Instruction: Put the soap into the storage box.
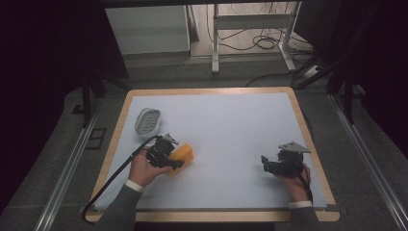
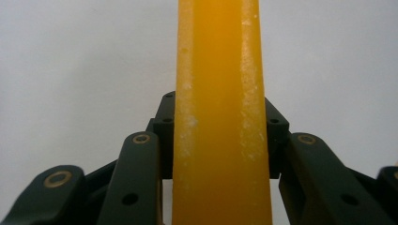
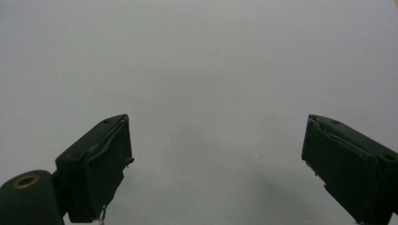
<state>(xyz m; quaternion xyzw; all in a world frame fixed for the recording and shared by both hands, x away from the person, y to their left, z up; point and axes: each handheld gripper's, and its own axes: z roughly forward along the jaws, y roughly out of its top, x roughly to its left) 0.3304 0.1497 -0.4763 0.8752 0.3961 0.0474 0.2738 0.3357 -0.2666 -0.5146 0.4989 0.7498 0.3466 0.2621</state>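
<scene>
**Orange block clamped in the left hand-held gripper, right one spread over bare bench**

Nearest the lens in the left gripper view, an orange sponge-like block (image 2: 220,117) stands between the two black jaws, which press against its two flat sides. Its narrow edge faces the camera and carries pale, crumbly streaks along both corners. Behind it lies the plain pale bench surface (image 2: 70,56).

From the high view, the left hand-held gripper (image 1: 177,159) sits at the near left part of the bench (image 1: 231,125), held by the person's left hand (image 1: 143,169), with the orange block reaching out ahead of its jaws and slightly to its right (whether the block rests on the surface or is lifted just off it cannot be told). A black cable (image 1: 113,178) trails back from this gripper past the sleeve and over the near edge. Just beyond the left gripper and a little to its left, a small oval white dish (image 1: 147,121) with a ribbed inside lies on the bench, apart from the block.

Well off to the right, the right hand-held gripper (image 1: 265,162) is held by the right hand (image 1: 292,185), with a grey three-cornered plate (image 1: 294,147) on top. In the right gripper view its jaws stand wide apart with nothing between them, over bare bench.
</scene>
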